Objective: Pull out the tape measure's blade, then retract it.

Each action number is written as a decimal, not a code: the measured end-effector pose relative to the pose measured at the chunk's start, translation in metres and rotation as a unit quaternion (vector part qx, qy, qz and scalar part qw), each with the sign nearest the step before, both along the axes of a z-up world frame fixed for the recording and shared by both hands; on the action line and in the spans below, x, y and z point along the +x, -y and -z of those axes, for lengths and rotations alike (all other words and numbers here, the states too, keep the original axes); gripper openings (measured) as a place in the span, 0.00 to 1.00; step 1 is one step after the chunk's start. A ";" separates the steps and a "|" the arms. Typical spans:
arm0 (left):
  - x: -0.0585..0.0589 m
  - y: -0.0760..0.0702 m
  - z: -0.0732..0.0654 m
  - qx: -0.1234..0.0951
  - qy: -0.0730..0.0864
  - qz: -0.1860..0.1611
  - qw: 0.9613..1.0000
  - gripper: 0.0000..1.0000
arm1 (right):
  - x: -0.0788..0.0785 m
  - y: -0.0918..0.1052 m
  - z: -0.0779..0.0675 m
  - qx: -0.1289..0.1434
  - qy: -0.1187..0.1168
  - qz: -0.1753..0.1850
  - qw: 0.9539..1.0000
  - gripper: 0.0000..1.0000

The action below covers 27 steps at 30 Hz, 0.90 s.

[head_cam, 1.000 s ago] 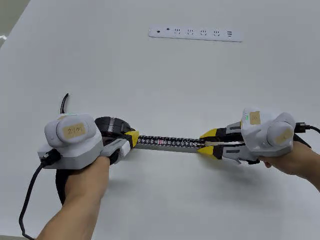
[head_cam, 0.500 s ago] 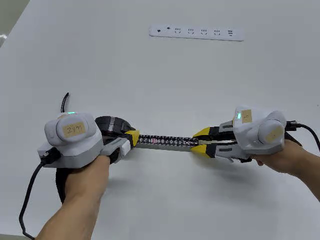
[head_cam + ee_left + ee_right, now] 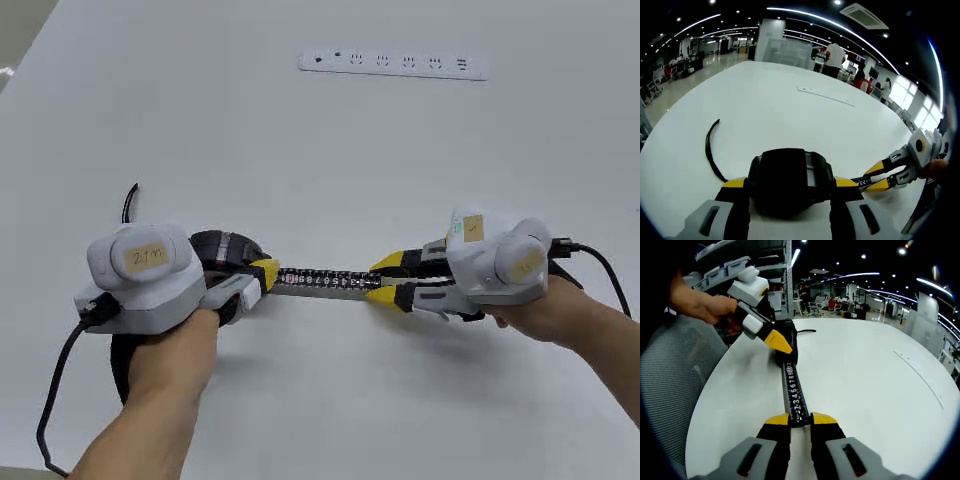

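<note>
Near the bench's [image 3: 300, 150] front edge, left gripper [image 3: 258, 280] jaws clamp the case [image 3: 225, 248]; right gripper [image 3: 383, 280] jaws pinch the extended blade's [image 3: 320, 282] end.

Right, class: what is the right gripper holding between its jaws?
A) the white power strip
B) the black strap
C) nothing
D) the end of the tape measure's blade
D: in the right gripper view, the right gripper is closed on the numbered blade, which runs back to the black case held by the left gripper.
</note>
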<state>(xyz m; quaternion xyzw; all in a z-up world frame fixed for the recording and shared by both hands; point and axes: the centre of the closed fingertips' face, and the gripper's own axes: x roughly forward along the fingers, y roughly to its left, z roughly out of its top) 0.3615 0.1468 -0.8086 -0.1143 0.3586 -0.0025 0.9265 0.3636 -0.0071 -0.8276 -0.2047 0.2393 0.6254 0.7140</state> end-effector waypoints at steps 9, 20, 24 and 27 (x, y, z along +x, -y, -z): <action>0.000 0.000 0.000 -0.004 -0.002 0.001 1.000 0.62 | -0.002 -0.015 0.000 0.007 -0.002 -0.003 1.000 0.13; 0.000 0.001 0.001 -0.006 -0.004 0.000 1.000 0.62 | -0.003 -0.030 0.001 0.009 0.000 -0.012 1.000 0.13; 0.000 0.001 0.001 -0.007 -0.004 0.000 1.000 0.62 | -0.003 -0.035 0.001 0.010 0.001 -0.013 1.000 0.13; 0.000 0.001 0.001 -0.008 -0.004 0.000 1.000 0.62 | -0.003 -0.039 0.001 0.011 0.000 -0.013 1.000 0.13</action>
